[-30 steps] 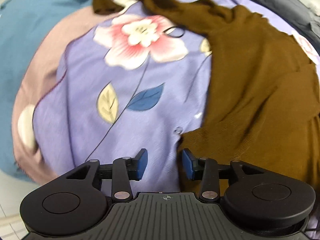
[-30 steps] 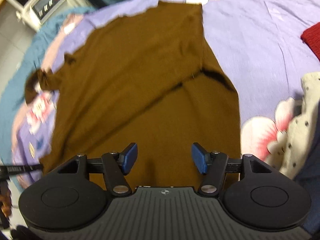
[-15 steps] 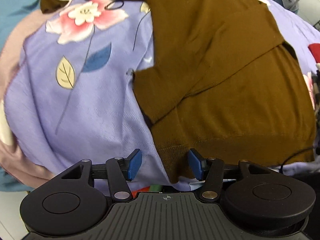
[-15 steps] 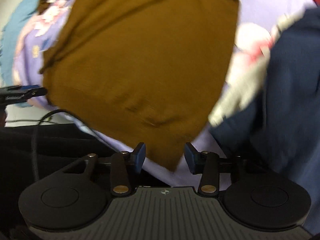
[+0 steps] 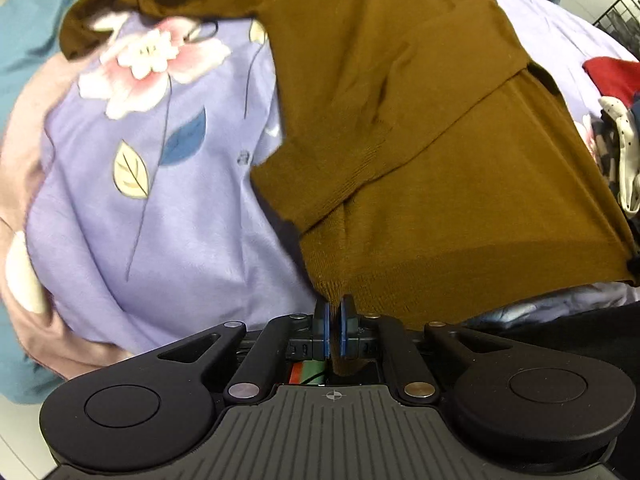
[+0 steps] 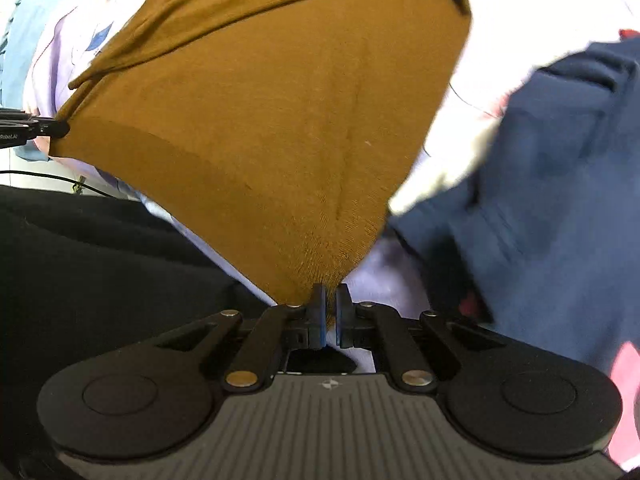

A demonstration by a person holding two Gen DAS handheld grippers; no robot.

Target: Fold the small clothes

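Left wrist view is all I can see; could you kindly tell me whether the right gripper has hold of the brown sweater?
Observer: Yes, the right gripper is shut on a hem corner of the brown sweater.
Operator: Thank you. Does anything crowd that corner?
Observer: A navy garment, blurred, lies close to the right of it in the right wrist view.
Operator: Is the cloth flat there?
Observer: No, a crease runs up the sweater from the pinch.
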